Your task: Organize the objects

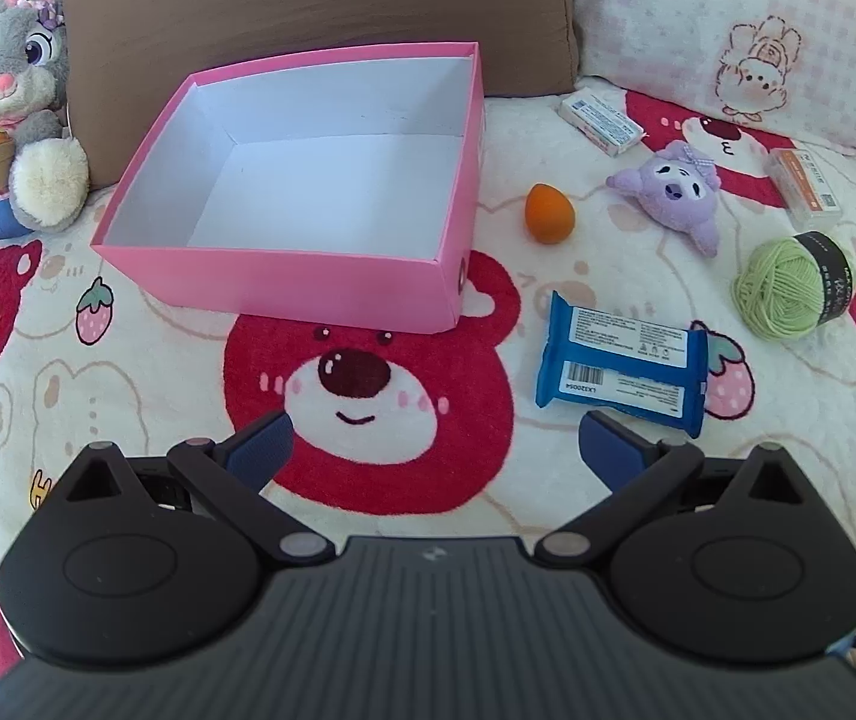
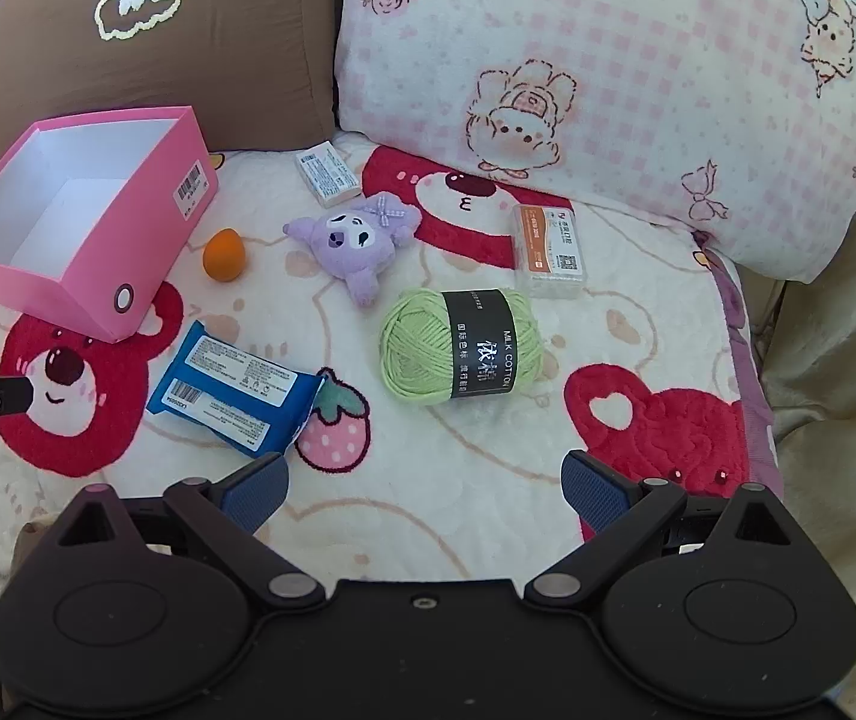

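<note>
You hold both grippers over the bear-print blanket (image 1: 128,372), angled down, and neither has anything in it. Your left gripper (image 1: 436,450) has its jaws spread wide above a red bear face, with the blue wipes pack (image 1: 622,363) just ahead of its right finger. Your right gripper (image 2: 425,489) is equally wide apart, hovering short of the green yarn ball (image 2: 460,345). The pink box (image 1: 308,180) sits open near the brown pillow (image 1: 320,6). To its right lie the orange sponge (image 1: 549,215), the purple plush (image 2: 356,240), a white packet (image 2: 327,173) and a clear case (image 2: 549,252), all outside the box.
</note>
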### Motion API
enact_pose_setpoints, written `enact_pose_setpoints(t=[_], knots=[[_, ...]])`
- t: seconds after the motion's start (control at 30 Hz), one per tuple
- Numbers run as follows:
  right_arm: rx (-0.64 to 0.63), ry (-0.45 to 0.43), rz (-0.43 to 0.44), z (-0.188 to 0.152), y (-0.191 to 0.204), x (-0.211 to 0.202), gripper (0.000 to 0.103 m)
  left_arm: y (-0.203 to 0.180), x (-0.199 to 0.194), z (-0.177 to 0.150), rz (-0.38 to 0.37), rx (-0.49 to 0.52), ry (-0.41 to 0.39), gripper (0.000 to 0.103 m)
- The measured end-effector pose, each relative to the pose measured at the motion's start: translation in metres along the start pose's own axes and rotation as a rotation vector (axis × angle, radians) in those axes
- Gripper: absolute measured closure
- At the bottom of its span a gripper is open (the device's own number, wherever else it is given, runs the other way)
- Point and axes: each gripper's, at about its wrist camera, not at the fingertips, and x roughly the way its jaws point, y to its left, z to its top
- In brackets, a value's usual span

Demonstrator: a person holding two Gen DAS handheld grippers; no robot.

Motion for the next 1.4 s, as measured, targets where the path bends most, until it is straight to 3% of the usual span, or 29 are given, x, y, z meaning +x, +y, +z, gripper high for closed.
enact_pose_setpoints(t=[0.4,0.57,0.77,0.93,1.1,1.4], knots=[[-0.005,0.006,-0.015,-0.004,-0.001,0.002,0.004,0.009,-0.003,0.006,0.012,-0.008,0.017,0.000],[-0.010,0.009,-0.015,-0.003,-0.001,0.003,0.004,0.014,0.001,0.002,-0.040,-0.022,0.049,0.000],[-0.020,0.021,-0.023,-0.004,0.002,0.007,0.004,0.007,0.000,-0.002,-0.030,0.013,0.042,0.000],[-0.009,0.027,-0.033,-0.004,0.000,0.008,0.004,0.007,-0.005,-0.002,-0.067,0.006,0.016,0.000],[0.004,0.020,-0.029,-0.004,0.000,0.006,0.004,0.002,-0.010,-0.004,-0.001,0.034,-0.039,0.000],[0.028,0.006,-0.018,-0.002,0.000,0.003,0.004,0.007,-0.015,-0.004,-0.001,0.036,-0.073,0.000]])
